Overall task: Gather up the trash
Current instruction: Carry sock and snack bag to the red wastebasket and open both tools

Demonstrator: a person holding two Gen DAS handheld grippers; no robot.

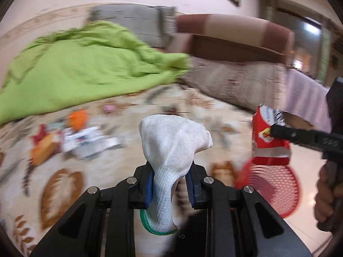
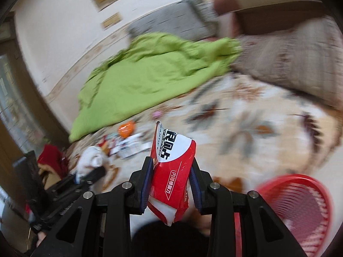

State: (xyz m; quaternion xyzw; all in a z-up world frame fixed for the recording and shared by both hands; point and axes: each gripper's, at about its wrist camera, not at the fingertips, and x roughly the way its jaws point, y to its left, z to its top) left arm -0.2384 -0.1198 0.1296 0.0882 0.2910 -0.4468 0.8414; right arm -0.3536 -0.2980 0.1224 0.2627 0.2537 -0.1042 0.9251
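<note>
My left gripper point(image 1: 170, 181) is shut on a white knitted glove with a green cuff point(image 1: 171, 147), held above the patterned carpet. My right gripper point(image 2: 171, 178) is shut on a crumpled red and white wrapper point(image 2: 172, 167). In the left wrist view that wrapper point(image 1: 269, 141) hangs at the right from the right gripper point(image 1: 278, 131), just above a red mesh basket point(image 1: 276, 186). The right wrist view has the basket point(image 2: 300, 205) at lower right and the left gripper point(image 2: 90, 174) with the glove point(image 2: 91, 160) at lower left. A heap of loose trash point(image 1: 70, 139) lies on the carpet, also seen far ahead point(image 2: 126, 141).
A green blanket point(image 1: 85, 66) is spread on the floor by the wall. A low cushioned seat point(image 1: 235, 81) with a brown bolster runs along the right. A person's hand point(image 1: 325, 192) grips the right tool's handle. Red cloth point(image 2: 52, 156) lies at the left by a door frame.
</note>
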